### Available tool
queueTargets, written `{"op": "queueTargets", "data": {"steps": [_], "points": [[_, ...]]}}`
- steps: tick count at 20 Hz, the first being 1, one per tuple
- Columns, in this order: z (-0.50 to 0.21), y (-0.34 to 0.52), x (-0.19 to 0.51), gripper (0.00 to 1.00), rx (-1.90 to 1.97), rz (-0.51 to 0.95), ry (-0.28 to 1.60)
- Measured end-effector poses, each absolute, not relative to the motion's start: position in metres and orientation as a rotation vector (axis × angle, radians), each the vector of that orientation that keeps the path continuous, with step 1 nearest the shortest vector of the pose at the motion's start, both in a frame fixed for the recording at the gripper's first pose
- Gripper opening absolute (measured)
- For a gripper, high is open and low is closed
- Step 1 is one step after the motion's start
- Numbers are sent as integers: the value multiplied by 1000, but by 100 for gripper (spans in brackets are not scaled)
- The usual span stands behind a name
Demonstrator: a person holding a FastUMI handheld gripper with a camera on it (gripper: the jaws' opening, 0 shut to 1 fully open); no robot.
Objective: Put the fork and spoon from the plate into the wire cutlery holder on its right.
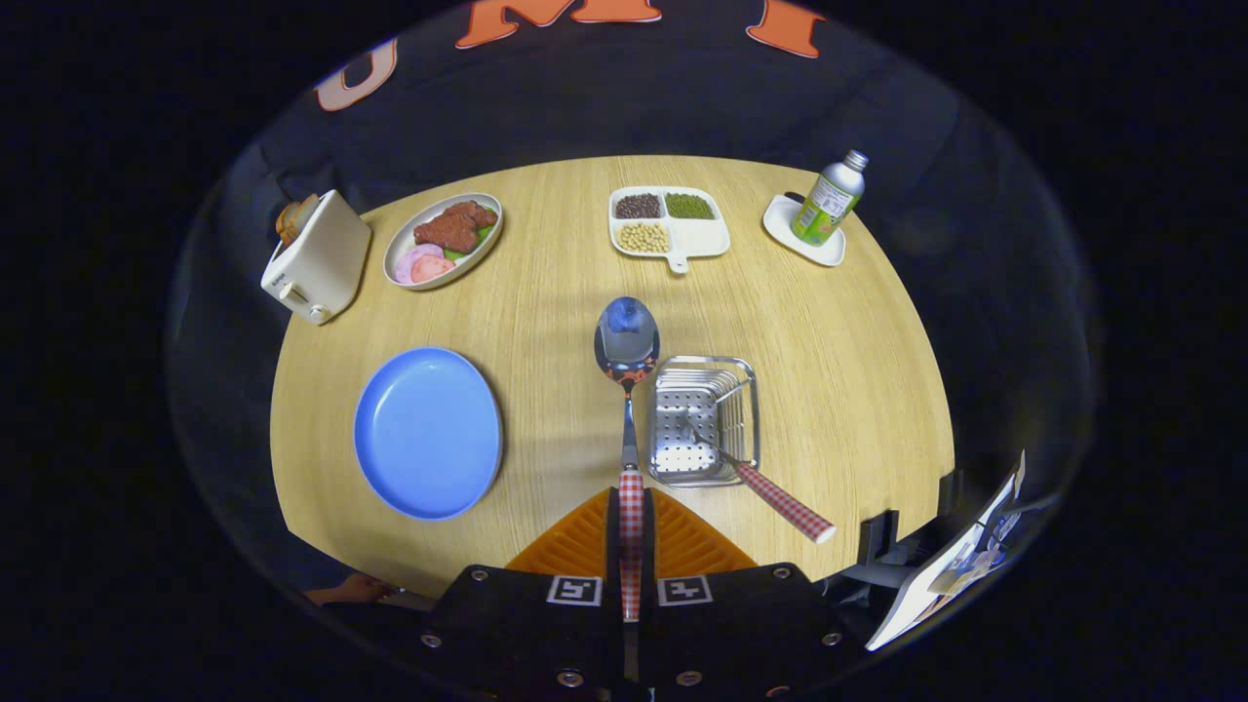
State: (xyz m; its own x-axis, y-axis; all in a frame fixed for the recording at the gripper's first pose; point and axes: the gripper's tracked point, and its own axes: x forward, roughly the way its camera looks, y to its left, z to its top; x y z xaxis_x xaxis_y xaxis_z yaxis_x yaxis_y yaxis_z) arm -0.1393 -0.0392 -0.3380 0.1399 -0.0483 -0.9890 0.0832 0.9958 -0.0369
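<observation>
Blue plate, red-checked spoon and fork handles, silver wire holder, cream toaster

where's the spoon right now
In the gripper view the spoon is clamped by its checked handle in the gripper, its bowl held out ahead over the table, just left of the wire cutlery holder.

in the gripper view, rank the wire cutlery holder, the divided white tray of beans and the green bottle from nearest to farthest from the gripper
The gripper is shut on the red-checked spoon.
1. Shiny wire cutlery holder: just ahead, right of the spoon, fork inside.
2. Divided white tray of beans: beyond the holder, mid-table.
3. Green bottle on its small white dish: far right corner.
</observation>
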Motion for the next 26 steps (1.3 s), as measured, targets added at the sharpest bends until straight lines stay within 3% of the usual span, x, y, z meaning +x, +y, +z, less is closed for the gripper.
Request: {"op": "queueTargets", "data": {"steps": [21, 26], "points": [[-348, -68, -159, 7, 125, 75, 2022], [-353, -66, -158, 9, 153, 69, 2080]]}}
